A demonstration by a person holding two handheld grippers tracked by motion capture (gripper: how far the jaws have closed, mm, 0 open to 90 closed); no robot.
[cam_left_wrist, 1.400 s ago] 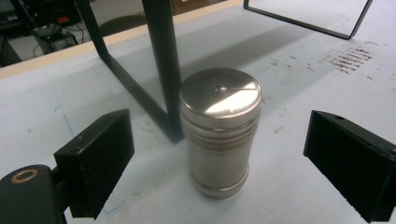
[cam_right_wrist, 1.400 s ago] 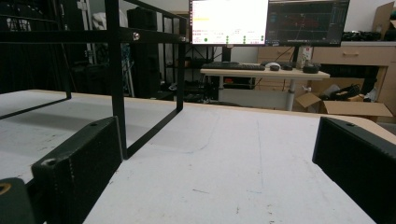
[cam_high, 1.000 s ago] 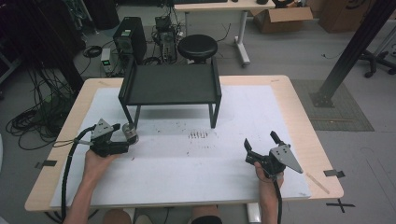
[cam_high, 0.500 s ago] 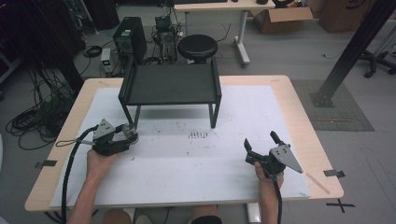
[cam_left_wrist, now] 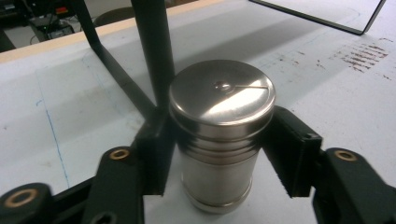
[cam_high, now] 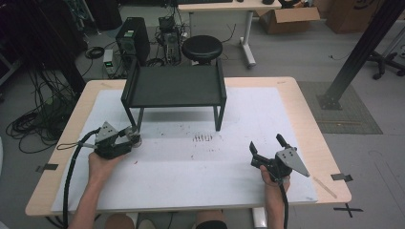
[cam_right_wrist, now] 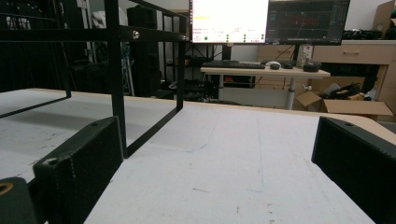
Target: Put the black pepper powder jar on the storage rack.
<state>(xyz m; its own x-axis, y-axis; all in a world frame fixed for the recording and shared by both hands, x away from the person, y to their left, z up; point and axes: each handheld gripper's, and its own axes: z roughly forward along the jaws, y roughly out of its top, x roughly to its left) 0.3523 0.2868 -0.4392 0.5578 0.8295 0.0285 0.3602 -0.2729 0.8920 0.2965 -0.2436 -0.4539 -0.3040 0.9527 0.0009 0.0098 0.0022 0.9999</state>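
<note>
Your left gripper (cam_left_wrist: 219, 163) is pinching the upright steel tin (cam_left_wrist: 220, 140), jaws just closing; shelf leg (cam_left_wrist: 152, 51) standing right behind it

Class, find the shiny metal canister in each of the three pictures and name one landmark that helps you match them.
High view: metal canister at left, between the left gripper jaws, beside the black rack's front left leg.
Left gripper view: centre, clamped by both jaws.
Right gripper view: not in it.
Shared landmark: the black rack.
</note>
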